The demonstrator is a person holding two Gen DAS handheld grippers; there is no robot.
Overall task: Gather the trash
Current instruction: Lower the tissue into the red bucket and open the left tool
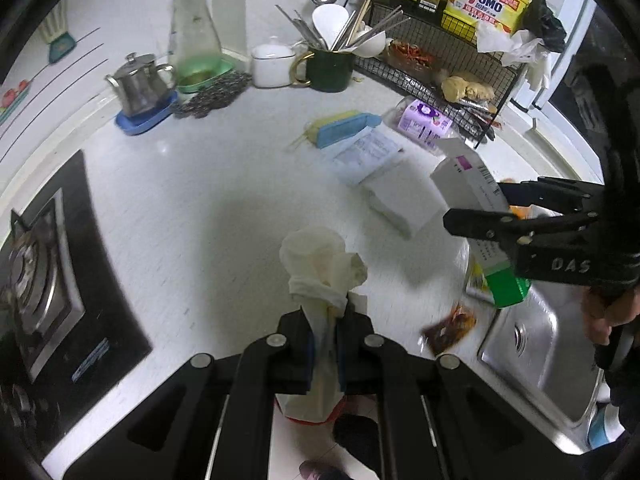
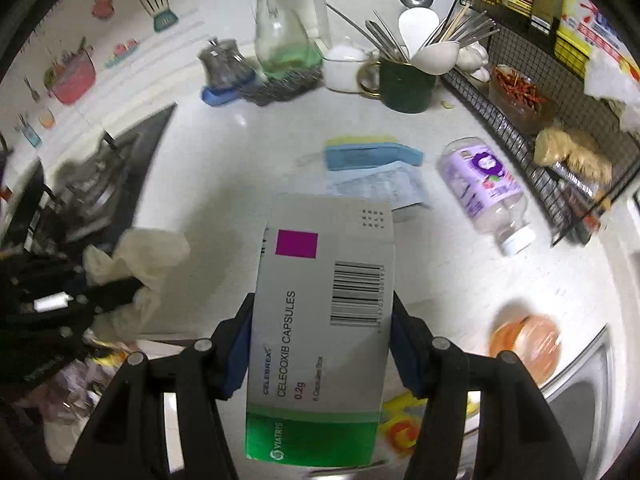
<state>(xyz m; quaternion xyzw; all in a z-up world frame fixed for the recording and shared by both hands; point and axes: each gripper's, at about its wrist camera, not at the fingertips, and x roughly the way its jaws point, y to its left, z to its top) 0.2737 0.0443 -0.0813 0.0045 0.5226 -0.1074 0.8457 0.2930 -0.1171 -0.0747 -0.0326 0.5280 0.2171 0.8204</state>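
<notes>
My left gripper [image 1: 325,322] is shut on a crumpled white tissue [image 1: 320,264] and holds it above the white counter [image 1: 200,200]. My right gripper [image 2: 322,320] is shut on a grey and green medicine box [image 2: 324,320]; it shows at the right of the left wrist view [image 1: 472,188]. The tissue and left gripper show at the left of the right wrist view [image 2: 140,264]. Loose trash lies on the counter: a folded leaflet [image 1: 368,152], a white paper packet [image 1: 404,200], a blue and yellow packet [image 1: 344,128], a lying purple-labelled bottle [image 2: 484,188] and a dark snack wrapper [image 1: 452,328].
A gas hob [image 1: 44,280] lies at the left. A steel sink [image 1: 544,352] is at the right front. A wire rack [image 1: 440,52] with bottles, a green mug of utensils [image 1: 330,68], a glass carafe [image 1: 192,36] and a steel teapot [image 1: 140,84] stand at the back.
</notes>
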